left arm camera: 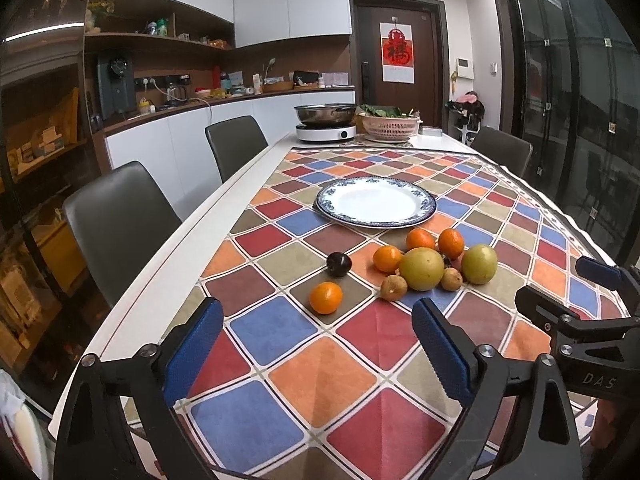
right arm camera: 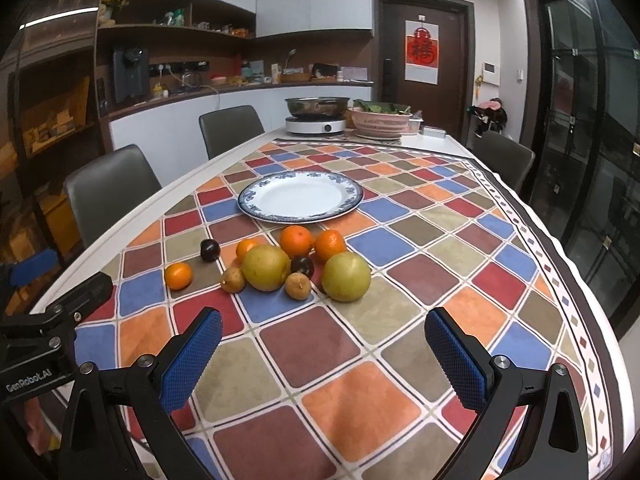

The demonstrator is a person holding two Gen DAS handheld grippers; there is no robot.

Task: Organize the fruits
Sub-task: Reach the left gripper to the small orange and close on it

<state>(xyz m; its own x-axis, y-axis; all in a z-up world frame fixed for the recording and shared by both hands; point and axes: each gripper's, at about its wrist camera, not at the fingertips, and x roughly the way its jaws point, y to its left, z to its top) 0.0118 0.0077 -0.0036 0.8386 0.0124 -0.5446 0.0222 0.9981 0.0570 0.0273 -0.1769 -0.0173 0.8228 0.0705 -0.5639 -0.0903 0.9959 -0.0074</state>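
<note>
Both sets of tongs hang spread and empty above the near end of a desk covered with a checked cloth (right arm camera: pixel 384 248). The left tongs (left arm camera: pixel 318 350) point toward a lone mandarin (left arm camera: pixel 325 298) lying just beyond their blue pads (left arm camera: pixel 192 356), while the right tongs (right arm camera: pixel 324 356) face the main cluster of fruit.

That cluster lies on the cloth near the middle of the desk: two yellow-green pears (right arm camera: pixel 266 268) (right arm camera: pixel 346 276), three more mandarins (right arm camera: pixel 296 240) (right arm camera: pixel 329 245) (right arm camera: pixel 245 249), two small brown fruits (right arm camera: pixel 233 280) (right arm camera: pixel 298 286) and a dark plum (right arm camera: pixel 302 266) tucked among them. A second dark plum (right arm camera: pixel 210 250) lies a little apart, toward the desk's left edge.

Just behind the fruit is a white plate with a blue patterned rim (right arm camera: pixel 256 209), nothing on it. At the far end stand a steel pan on a white cooker (right arm camera: pixel 316 125) and a pink colander of greens (right arm camera: pixel 380 122). Grey chairs (right arm camera: pixel 112 192) line the left edge.
</note>
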